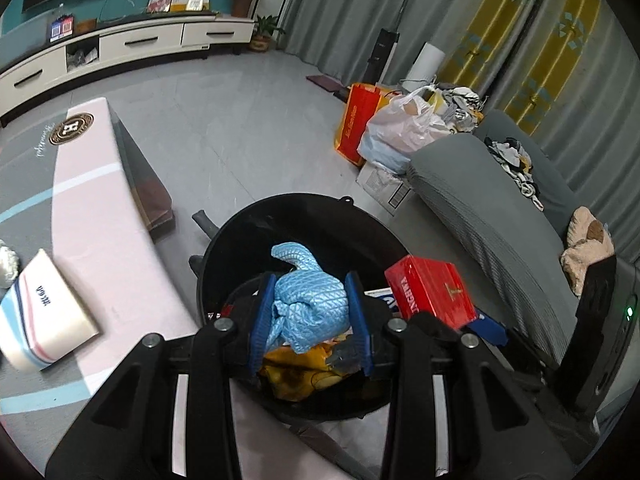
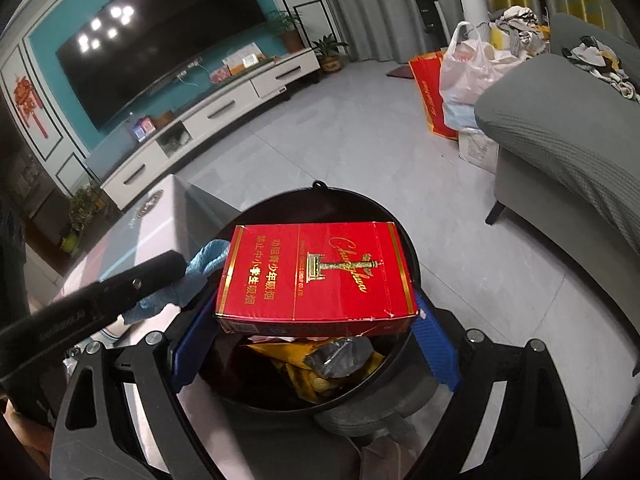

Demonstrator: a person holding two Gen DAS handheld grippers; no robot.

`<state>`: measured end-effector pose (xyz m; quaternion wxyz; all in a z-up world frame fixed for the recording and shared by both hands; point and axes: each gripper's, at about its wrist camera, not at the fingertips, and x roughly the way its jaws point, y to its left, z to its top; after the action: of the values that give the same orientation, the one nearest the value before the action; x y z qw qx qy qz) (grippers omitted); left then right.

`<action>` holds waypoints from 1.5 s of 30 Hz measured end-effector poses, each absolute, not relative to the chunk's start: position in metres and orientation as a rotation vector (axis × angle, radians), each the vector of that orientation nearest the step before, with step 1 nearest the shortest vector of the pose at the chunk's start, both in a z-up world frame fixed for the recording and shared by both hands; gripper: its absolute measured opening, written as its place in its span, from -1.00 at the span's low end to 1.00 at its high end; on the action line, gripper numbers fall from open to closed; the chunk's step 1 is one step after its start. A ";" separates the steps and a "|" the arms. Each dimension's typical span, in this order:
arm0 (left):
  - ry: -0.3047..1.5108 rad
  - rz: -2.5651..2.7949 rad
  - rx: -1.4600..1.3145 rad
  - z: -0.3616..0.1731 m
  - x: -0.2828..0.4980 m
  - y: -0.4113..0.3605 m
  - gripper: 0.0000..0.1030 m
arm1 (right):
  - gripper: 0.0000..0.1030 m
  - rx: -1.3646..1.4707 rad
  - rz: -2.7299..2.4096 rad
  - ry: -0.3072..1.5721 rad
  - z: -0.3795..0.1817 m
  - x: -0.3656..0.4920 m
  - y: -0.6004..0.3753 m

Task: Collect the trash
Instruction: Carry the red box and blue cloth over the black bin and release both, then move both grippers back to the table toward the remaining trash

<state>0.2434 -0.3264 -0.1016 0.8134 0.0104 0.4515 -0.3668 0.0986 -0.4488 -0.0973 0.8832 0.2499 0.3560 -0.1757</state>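
Both loads hung over the black bin (image 1: 304, 216) for dropping: the left gripper (image 1: 310, 312) pinched a blue cloth (image 1: 310, 300), the right gripper (image 2: 316, 320), fingers wide, clamped a red carton (image 2: 316, 276).

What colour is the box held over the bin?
Red with gold print; the box shows best in the right wrist view.

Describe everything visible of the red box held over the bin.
The red box is a flat cardboard cigarette carton with gold trim, a gold column emblem, script lettering and Chinese text. It lies roughly level, broad face up, clamped at its ends by the right gripper, over the black bin.
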 end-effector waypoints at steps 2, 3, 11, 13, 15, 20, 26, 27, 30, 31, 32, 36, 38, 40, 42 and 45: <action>0.974 -0.775 0.031 -0.106 0.248 -0.333 -0.29 | 0.71 0.517 -0.372 0.753 -0.101 0.102 -0.450; 0.975 -0.774 0.034 -0.107 0.248 -0.335 -0.25 | 0.71 0.514 -0.378 0.762 -0.102 0.104 -0.451; 0.972 -0.780 0.017 -0.111 0.255 -0.346 0.18 | 0.72 0.525 -0.400 0.809 -0.112 0.112 -0.459; 0.963 -0.790 0.004 -0.109 0.254 -0.342 0.27 | 0.73 0.539 -0.405 0.811 -0.114 0.112 -0.462; 0.953 -0.798 -0.002 -0.107 0.250 -0.338 0.34 | 0.74 0.550 -0.404 0.805 -0.113 0.111 -0.463; 0.918 -0.806 -0.023 -0.096 0.243 -0.323 0.50 | 0.78 0.575 -0.402 0.789 -0.111 0.109 -0.464; 0.874 -0.796 -0.093 -0.080 0.231 -0.289 0.62 | 0.78 0.580 -0.384 0.769 -0.107 0.109 -0.458; 0.868 -0.792 -0.099 -0.078 0.228 -0.282 0.64 | 0.78 0.583 -0.376 0.763 -0.105 0.108 -0.456; 0.843 -0.766 -0.111 -0.074 0.217 -0.258 0.68 | 0.79 0.597 -0.337 0.748 -0.101 0.109 -0.449; 0.835 -0.753 -0.112 -0.073 0.213 -0.248 0.69 | 0.79 0.599 -0.316 0.744 -0.099 0.110 -0.444; 0.831 -0.739 -0.110 -0.073 0.209 -0.239 0.69 | 0.79 0.598 -0.300 0.740 -0.097 0.111 -0.439; 0.808 -0.667 -0.110 -0.072 0.191 -0.192 0.74 | 0.79 0.554 -0.246 0.723 -0.086 0.115 -0.411; 0.798 -0.625 -0.130 -0.073 0.182 -0.164 0.77 | 0.79 0.510 -0.220 0.713 -0.080 0.118 -0.393; 0.798 -0.594 -0.145 -0.074 0.177 -0.139 0.77 | 0.79 0.466 -0.195 0.707 -0.075 0.121 -0.376; 0.795 -0.564 -0.149 -0.074 0.173 -0.118 0.77 | 0.79 0.431 -0.153 0.697 -0.070 0.125 -0.356; 0.759 -0.510 -0.134 -0.066 0.167 -0.082 0.77 | 0.78 0.405 -0.084 0.692 -0.066 0.133 -0.331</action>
<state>0.1668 -0.0825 -0.0665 0.8951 -0.0648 0.3662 -0.2461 0.1327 -0.3311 -0.0663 0.9198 0.1969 0.3368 -0.0411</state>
